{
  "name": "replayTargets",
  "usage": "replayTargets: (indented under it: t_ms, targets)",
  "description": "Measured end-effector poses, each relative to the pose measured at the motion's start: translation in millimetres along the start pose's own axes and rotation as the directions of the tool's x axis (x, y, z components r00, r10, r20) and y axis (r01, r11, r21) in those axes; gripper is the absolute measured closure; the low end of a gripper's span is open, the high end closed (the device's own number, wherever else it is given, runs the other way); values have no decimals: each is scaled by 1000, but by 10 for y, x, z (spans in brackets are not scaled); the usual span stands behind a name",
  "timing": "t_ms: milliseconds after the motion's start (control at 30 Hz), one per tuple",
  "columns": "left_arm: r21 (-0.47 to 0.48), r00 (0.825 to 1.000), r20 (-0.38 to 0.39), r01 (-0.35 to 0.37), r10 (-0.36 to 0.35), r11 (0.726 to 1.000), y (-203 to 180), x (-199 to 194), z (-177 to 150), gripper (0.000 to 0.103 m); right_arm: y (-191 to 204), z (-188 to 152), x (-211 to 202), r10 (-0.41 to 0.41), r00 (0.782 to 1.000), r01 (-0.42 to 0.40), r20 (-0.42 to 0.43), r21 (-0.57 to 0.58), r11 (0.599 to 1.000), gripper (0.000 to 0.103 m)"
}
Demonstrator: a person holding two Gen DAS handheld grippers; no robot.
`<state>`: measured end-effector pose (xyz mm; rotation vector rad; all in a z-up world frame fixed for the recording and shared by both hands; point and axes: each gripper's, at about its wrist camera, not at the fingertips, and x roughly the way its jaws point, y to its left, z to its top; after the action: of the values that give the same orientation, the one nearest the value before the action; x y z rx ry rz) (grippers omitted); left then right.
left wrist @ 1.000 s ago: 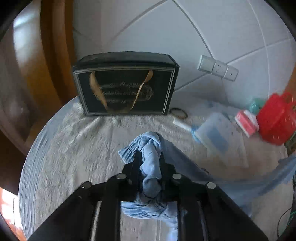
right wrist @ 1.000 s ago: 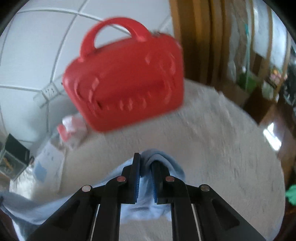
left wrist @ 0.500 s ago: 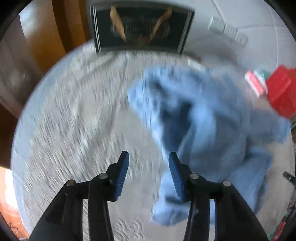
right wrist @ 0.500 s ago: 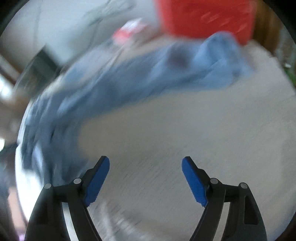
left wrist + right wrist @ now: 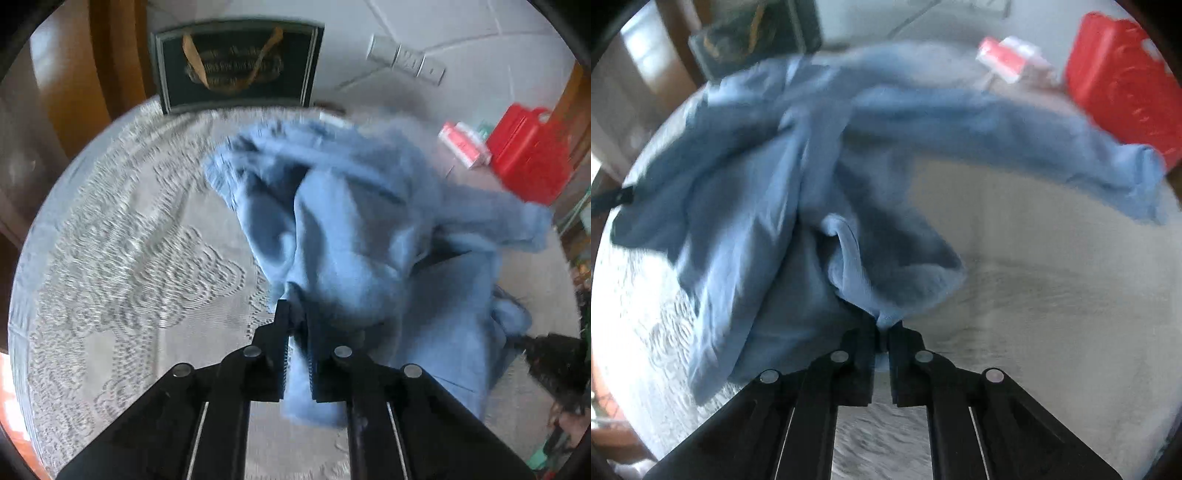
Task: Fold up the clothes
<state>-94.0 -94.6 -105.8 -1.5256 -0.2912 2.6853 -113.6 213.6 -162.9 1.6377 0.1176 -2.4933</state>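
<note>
a crumpled light-blue sweatshirt point(image 5: 369, 236) lies heaped on a round table covered in a pale lace tablecloth point(image 5: 122, 258), pinched at two places along its near edge. the left gripper point(image 5: 295, 332) has its jaws pressed together on a fold of the fabric, which runs down between the fingers and hangs below them. the right gripper point(image 5: 882, 332) is likewise clamped on a bunched, ribbed-looking edge of the same sweatshirt point(image 5: 820, 177), with a nub of cloth squeezed up between its tips. one sleeve point(image 5: 1052, 140) trails off toward a red plastic case point(image 5: 1123, 81) at the far right of the table, ending just beside it; whether cuff and case touch cannot be told through the blur. behind the garment stand a dark gift box with a gold ribbon point(image 5: 236, 70) against the tiled wall, and a small red-and-white packet point(image 5: 465, 144) next to the red case.

the step in hand looks like the opening one: getting hold of the garment so it can be spread flat, since nothing is yet folded. judged from the tangle, the next move calls for drawing the two grips apart and lifting so the body opens out, then laying it smooth on the cloth, keeping the loose sleeve clear of the red case and packet.
</note>
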Motion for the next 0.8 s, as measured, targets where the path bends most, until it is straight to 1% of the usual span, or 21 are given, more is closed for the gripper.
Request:
replayTargets:
  t_ms: [67,133,200,267,333,367,400,467,500,533,600,667,733,767,800]
  targets:
    - [-16,1000,15,3,-3,1000,76,-161,21,94,-292,-17,-316,-60,996,58,59,44,997,97]
    - [-34,1000,20,-10,10,999,166,-255,49,94,-767,-91,-707,-160,980,145,118,128,981,97]
    - [-47,999,9,-43,44,998,231,-195,88,94,-1249,-213,-1021,-254,957,220,136,225,949,97]
    - [-64,997,-14,-75,74,995,299,-80,132,94,-1647,-305,-1171,-331,935,285,125,289,914,96]
    - [-88,996,-44,-78,74,993,337,81,202,94,-2041,-365,-1245,-360,927,305,101,354,884,67]
    - [-99,996,-60,-74,68,992,333,168,232,94,-2178,-444,-1269,-380,921,323,84,379,867,64]
    - [-111,995,-75,-70,62,991,328,255,263,94,-2303,-523,-1293,-394,916,336,69,403,851,63]
    - [-134,993,-106,-63,49,989,319,429,323,94,-2482,-687,-1333,-388,920,324,51,455,829,61]
    - [-146,992,-121,-60,43,987,314,516,354,94,-2580,-812,-1351,-365,930,299,42,490,819,57]
    - [-155,992,-122,-53,34,986,300,567,416,94,-2670,-926,-1355,-338,941,277,27,517,810,48]
    - [-173,993,-119,-38,17,984,269,656,553,94,-2751,-1092,-1288,-304,953,259,-7,542,799,38]
    - [-174,993,-117,-7,-14,985,202,730,637,94,-2785,-1219,-1182,-276,960,253,-45,559,789,38]
    - [-160,991,-125,16,-36,987,121,813,674,94,-2786,-1293,-1085,-253,966,240,-59,572,784,36]
    - [-145,990,-136,21,-41,989,74,862,662,91,-2787,-1330,-1039,-242,968,236,-67,578,781,35]
    - [-129,988,-147,25,-44,991,27,912,650,83,-2788,-1358,-996,-236,969,235,-75,583,778,34]
